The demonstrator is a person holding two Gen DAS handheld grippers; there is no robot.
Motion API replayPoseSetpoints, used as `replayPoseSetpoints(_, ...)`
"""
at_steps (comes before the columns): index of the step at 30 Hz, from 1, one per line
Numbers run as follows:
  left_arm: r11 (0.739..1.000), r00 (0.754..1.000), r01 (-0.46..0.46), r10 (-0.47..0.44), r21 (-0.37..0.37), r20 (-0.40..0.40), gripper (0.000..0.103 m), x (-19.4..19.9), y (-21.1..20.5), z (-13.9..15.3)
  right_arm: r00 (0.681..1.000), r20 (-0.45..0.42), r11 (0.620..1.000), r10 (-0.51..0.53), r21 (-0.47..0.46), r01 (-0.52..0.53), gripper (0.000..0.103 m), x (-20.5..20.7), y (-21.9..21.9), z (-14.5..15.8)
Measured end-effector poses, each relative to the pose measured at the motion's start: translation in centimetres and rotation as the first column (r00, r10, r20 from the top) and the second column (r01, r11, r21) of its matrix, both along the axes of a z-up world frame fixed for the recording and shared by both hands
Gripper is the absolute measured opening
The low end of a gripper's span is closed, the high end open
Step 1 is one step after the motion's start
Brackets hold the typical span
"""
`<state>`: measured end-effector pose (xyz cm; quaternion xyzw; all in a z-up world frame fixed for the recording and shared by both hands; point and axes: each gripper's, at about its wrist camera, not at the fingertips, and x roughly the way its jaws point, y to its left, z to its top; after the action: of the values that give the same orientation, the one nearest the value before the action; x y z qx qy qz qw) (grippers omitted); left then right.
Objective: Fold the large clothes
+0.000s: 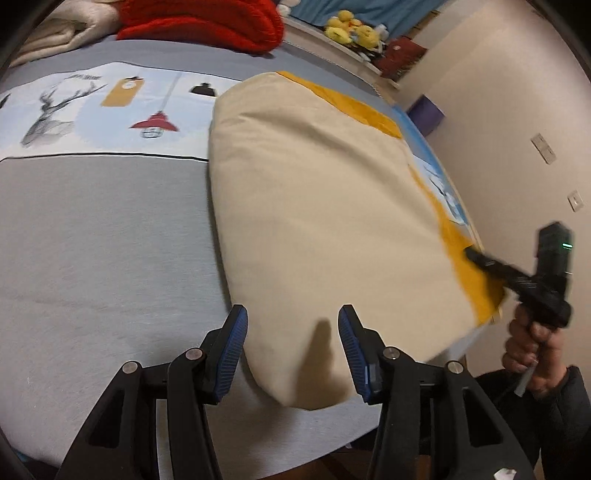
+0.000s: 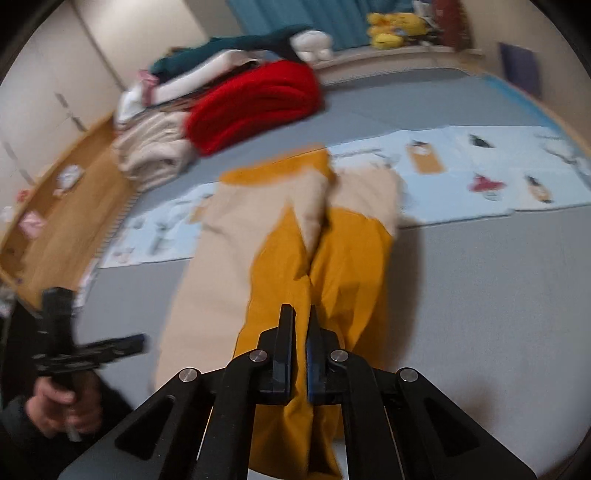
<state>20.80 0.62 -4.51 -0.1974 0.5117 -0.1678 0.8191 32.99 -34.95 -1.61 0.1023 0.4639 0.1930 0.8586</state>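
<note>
A large cream and mustard-yellow garment (image 1: 317, 206) lies on the grey bed (image 1: 110, 240). My left gripper (image 1: 292, 317) is open, its blue pads either side of the garment's near cream corner without holding it. My right gripper (image 2: 302, 314) is shut on the yellow part of the garment (image 2: 332, 269), pinching a fold of it. In the left wrist view the right gripper (image 1: 471, 254) shows at the garment's right yellow edge. In the right wrist view the left gripper (image 2: 140, 341) shows at lower left, beside the cream edge.
A red blanket (image 2: 255, 103) and cream folded laundry (image 2: 151, 151) are piled at the far side of the bed. A printed light-blue strip (image 1: 92, 107) crosses the bed cover. Yellow plush toys (image 1: 351, 31) sit on a shelf. A wall (image 1: 517, 110) is on the right.
</note>
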Motion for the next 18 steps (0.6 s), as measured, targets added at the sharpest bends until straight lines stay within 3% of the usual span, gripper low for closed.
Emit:
replayPoseSetpoints(4,0.995,0.995,0.096,-0.096,0.003,-0.021,0.047,-0.1,-2.2,-0.5,0.986,-0.164,0.981,-0.039,-0.196,0.006,0.005,0.9,-0.3,-4.5)
replayPoseSetpoints(5,0.992,0.992,0.122,-0.121,0.040,-0.034,0.047,-0.1,-3.0,-1.0,0.983,-0.178,0.975,-0.047,-0.223,0.006,0.005,1.1,-0.3,-5.2)
replayPoseSetpoints(8,0.965,0.980,0.178,-0.157,0.192,-0.122,0.049,-0.1,-4.6,-3.5,0.985,-0.162,0.967,-0.052,-0.253,0.010,0.005,1.4,-0.3,-5.7)
replayPoseSetpoints(10,0.970,0.973,0.168,-0.134,0.174,-0.190,0.050,0.1,-4.1,-5.1,0.988,-0.142,0.970,-0.055,-0.242,0.019,0.005,1.6,-0.2,-5.4)
replayPoseSetpoints(12,0.979,0.973,0.143,-0.112,0.145,-0.202,0.050,0.3,-3.4,-5.1,0.990,-0.123,0.976,-0.068,-0.216,0.040,0.007,1.6,-0.4,-4.8)
replayPoseSetpoints(14,0.979,0.975,0.140,-0.109,0.150,-0.196,0.050,0.1,-3.2,-4.9,0.988,-0.133,0.985,-0.076,-0.166,0.053,0.014,1.4,-0.9,-4.4)
replayPoseSetpoints(18,0.978,0.978,0.142,-0.116,0.151,-0.172,0.049,-0.2,-3.2,-4.0,0.968,-0.242,0.987,-0.071,-0.155,0.033,0.042,1.2,-1.7,-5.9)
